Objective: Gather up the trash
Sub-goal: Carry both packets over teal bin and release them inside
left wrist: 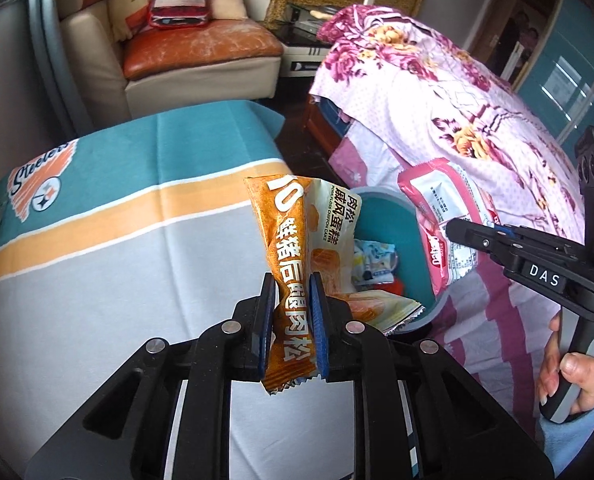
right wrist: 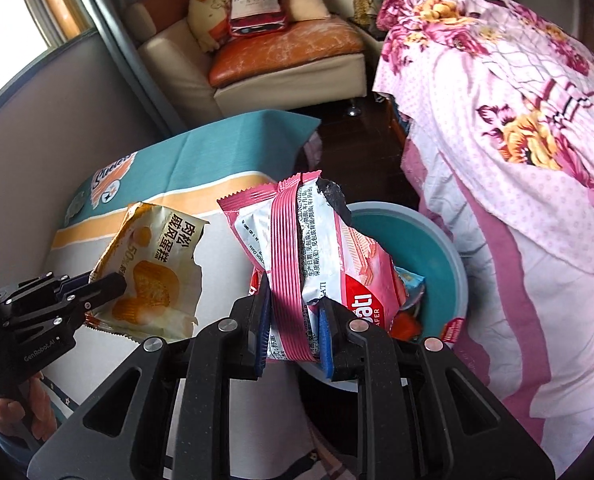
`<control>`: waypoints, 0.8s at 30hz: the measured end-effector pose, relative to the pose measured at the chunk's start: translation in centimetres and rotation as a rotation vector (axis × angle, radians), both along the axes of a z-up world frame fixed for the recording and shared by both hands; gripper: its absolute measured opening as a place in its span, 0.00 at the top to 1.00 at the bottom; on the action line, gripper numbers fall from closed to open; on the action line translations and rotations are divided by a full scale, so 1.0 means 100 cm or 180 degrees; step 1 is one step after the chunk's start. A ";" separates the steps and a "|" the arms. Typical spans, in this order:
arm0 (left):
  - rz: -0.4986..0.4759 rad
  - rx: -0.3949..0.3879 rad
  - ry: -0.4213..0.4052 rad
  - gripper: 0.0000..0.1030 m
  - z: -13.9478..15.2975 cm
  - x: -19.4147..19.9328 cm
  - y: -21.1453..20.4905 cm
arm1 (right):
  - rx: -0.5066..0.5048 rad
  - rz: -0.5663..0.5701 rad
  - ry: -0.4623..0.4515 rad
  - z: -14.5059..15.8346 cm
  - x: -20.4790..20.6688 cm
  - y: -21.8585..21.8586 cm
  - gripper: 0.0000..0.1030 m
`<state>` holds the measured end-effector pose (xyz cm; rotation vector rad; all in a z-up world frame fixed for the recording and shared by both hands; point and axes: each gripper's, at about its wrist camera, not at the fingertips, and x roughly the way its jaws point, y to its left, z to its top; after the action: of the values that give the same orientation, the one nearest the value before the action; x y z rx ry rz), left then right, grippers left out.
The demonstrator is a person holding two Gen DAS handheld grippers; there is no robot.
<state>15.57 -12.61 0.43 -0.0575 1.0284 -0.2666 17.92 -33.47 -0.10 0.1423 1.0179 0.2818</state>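
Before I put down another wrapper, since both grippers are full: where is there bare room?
The grey part of the tablecloth, between its orange stripe and the teal bin, lies bare. The bin already holds wrappers, with the orange wrapper and pink wafer wrapper crowding its rim.

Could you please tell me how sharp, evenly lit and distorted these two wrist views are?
Left wrist view: crumpled orange cake wrapper sharp, straight edges bowed by fisheye, corners vignetted black. Right wrist view: window at upper left blown out white, pink-and-white wafer packet legible, periphery likewise curved.
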 end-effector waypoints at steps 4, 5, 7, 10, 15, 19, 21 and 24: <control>-0.0167 0.0043 0.0093 0.83 -0.014 0.011 -0.042 | 0.0021 -0.0143 0.0055 -0.010 0.002 -0.031 0.82; -0.0198 0.0055 0.0117 0.83 -0.017 0.014 -0.051 | 0.0034 -0.0173 0.0070 -0.013 0.003 -0.038 0.82; -0.0245 0.0080 0.0151 0.82 -0.023 0.019 -0.065 | 0.0043 -0.0217 0.0103 -0.018 0.004 -0.048 0.82; -0.0292 0.0083 0.0213 0.82 -0.032 0.026 -0.081 | 0.0038 -0.0249 0.0172 -0.027 0.006 -0.058 0.82; -0.0296 0.0081 0.0332 0.82 -0.048 0.037 -0.097 | 0.0028 -0.0278 0.0262 -0.037 0.013 -0.068 0.82; -0.0253 0.0111 0.0380 0.74 -0.056 0.045 -0.100 | 0.0007 -0.0274 0.0300 -0.040 0.018 -0.071 0.82; -0.0231 0.0083 0.0391 0.61 -0.057 0.048 -0.098 | 0.0002 -0.0273 0.0318 -0.042 0.022 -0.072 0.82; -0.0149 0.0142 0.0282 0.32 -0.053 0.049 -0.094 | -0.0013 -0.0255 0.0332 -0.043 0.026 -0.070 0.82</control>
<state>20.46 -22.04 -4.87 -0.0048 1.1243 -0.2856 20.51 -40.45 -4.41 0.1952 1.1133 0.2009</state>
